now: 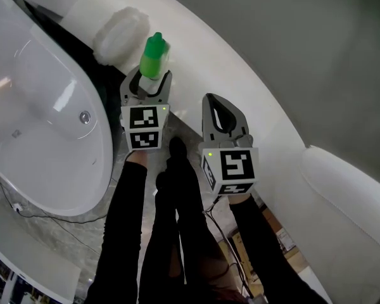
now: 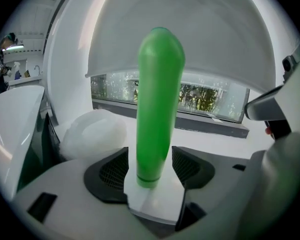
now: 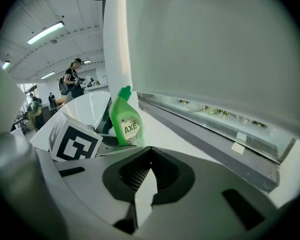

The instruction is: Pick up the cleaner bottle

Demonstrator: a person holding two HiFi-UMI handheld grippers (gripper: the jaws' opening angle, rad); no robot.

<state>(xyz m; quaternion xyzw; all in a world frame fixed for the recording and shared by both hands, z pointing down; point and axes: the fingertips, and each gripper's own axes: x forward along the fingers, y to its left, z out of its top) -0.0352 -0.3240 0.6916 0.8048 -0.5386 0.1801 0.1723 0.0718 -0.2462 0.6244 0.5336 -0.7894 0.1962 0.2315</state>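
Note:
A green cleaner bottle [image 1: 153,56] stands upright on a white ledge [image 1: 240,75]. My left gripper [image 1: 151,81] is shut on its lower part, one jaw on each side. In the left gripper view the bottle [image 2: 157,104] rises edge-on between the dark pads [image 2: 110,170] of that gripper [image 2: 150,170]. The right gripper view catches the bottle [image 3: 126,126] from the side, white label facing me, behind the left gripper's marker cube [image 3: 72,144]. My right gripper [image 1: 223,109] hovers to the bottle's right, shut and holding nothing; its jaws [image 3: 145,181] meet.
A white bathtub [image 1: 44,119] with a drain [image 1: 84,116] fills the left. A white crumpled wad [image 1: 120,33] lies on the ledge behind the bottle. A curved white wall rises past the ledge. People [image 3: 74,81] stand far off in the room.

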